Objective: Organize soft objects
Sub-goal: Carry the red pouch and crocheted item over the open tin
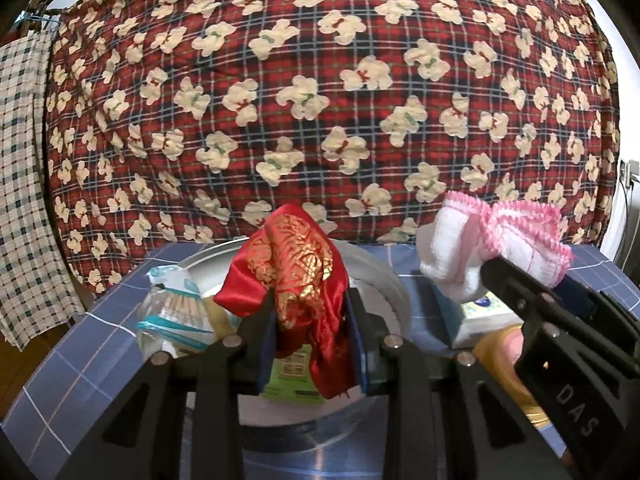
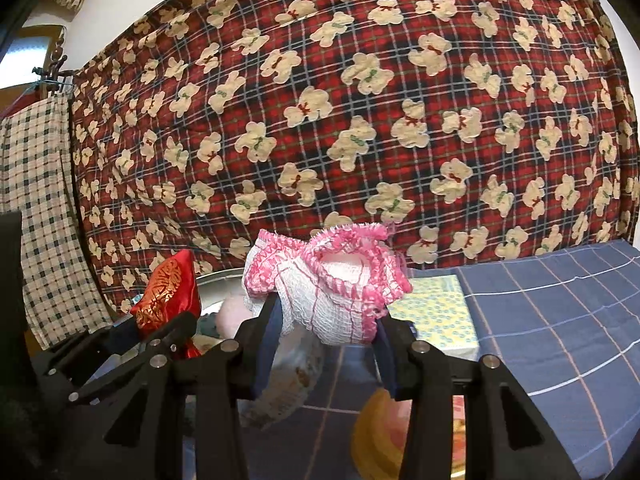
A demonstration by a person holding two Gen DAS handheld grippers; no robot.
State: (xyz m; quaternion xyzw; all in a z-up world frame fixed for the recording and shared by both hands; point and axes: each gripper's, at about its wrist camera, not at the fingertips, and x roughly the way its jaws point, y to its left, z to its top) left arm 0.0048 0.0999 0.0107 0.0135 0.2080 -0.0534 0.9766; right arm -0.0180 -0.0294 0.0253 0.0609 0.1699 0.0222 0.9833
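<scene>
My left gripper (image 1: 310, 312) is shut on a red satin pouch with gold embroidery (image 1: 296, 276) and holds it above a round metal tray (image 1: 384, 280). The pouch also shows at the left of the right wrist view (image 2: 170, 292). My right gripper (image 2: 324, 320) is shut on a white cloth with pink frilled trim (image 2: 332, 288), lifted above the blue checked table cover (image 2: 560, 320). That cloth and the right gripper show at the right of the left wrist view (image 1: 492, 240).
The tray holds a clear packet of cotton swabs (image 1: 176, 312) and a green-labelled packet (image 1: 292, 376). A yellow patterned tissue pack (image 2: 436, 312) lies on the table. A yellow-rimmed container (image 2: 380, 432) sits below my right gripper. A red plaid bear blanket (image 1: 320, 100) hangs behind.
</scene>
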